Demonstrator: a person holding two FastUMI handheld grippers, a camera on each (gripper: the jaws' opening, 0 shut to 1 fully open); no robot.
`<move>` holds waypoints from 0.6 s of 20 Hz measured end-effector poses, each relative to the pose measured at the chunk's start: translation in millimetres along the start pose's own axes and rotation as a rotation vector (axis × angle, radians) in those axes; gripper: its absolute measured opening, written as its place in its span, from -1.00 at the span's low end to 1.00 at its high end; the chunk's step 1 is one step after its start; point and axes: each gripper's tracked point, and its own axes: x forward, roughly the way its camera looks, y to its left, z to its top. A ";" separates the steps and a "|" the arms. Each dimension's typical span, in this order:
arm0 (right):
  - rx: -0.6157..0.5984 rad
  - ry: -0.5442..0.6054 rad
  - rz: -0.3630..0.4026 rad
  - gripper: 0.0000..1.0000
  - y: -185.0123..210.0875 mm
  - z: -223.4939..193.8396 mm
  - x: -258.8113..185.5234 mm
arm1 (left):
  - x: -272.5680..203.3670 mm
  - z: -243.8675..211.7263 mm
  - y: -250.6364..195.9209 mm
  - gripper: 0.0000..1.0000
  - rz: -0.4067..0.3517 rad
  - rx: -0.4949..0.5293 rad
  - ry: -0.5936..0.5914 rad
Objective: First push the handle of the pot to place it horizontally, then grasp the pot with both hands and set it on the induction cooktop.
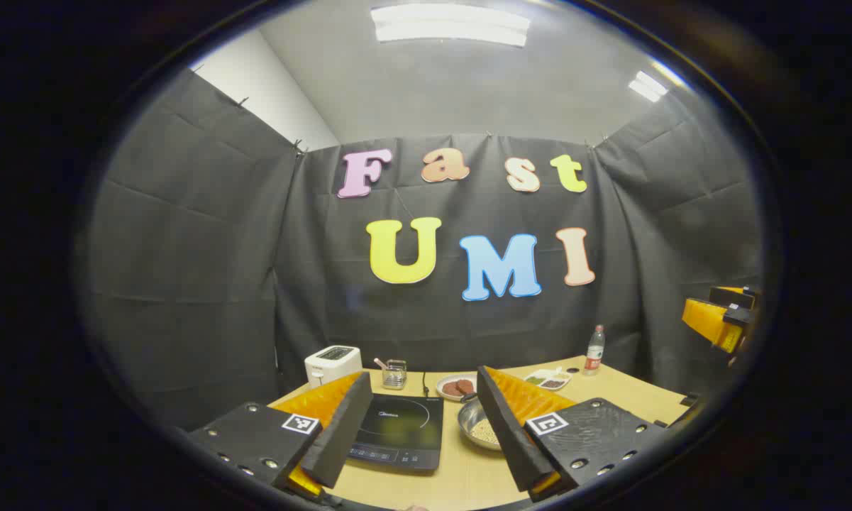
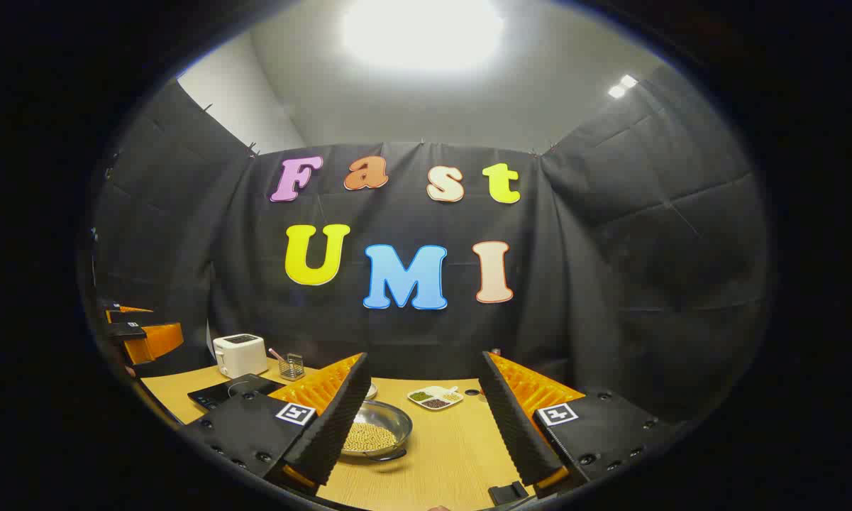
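Note:
The steel pot (image 1: 474, 424), shallow and holding pale beans, sits on the wooden table just right of the black induction cooktop (image 1: 401, 429). My left gripper (image 1: 423, 387) hovers open above the table's near edge, and its right finger hides part of the pot. A small dark handle (image 1: 468, 397) shows at the pot's far rim. In the right gripper view the pot (image 2: 377, 429) lies low and left of centre, half behind my left finger, with a dark handle (image 2: 389, 455) at its near rim. My right gripper (image 2: 422, 376) is open and empty. The cooktop (image 2: 228, 390) is farther left.
A white toaster (image 1: 333, 363), a glass holder (image 1: 394, 374), a plate of brown pieces (image 1: 457, 387), a divided dish (image 1: 553, 380) and a bottle (image 1: 594, 349) line the back of the table (image 1: 468, 475). The right gripper (image 1: 720, 316) floats at the far right.

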 end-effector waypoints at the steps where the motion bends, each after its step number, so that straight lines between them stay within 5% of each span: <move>1: 0.001 0.001 0.003 0.95 1.2 0.3 -0.7 | -1.1 -0.9 0.9 0.75 0.003 0.000 -0.003; 12: -0.009 0.000 0.016 0.95 12.8 3.5 -7.7 | -11.7 1.7 9.2 0.80 0.008 0.010 -0.019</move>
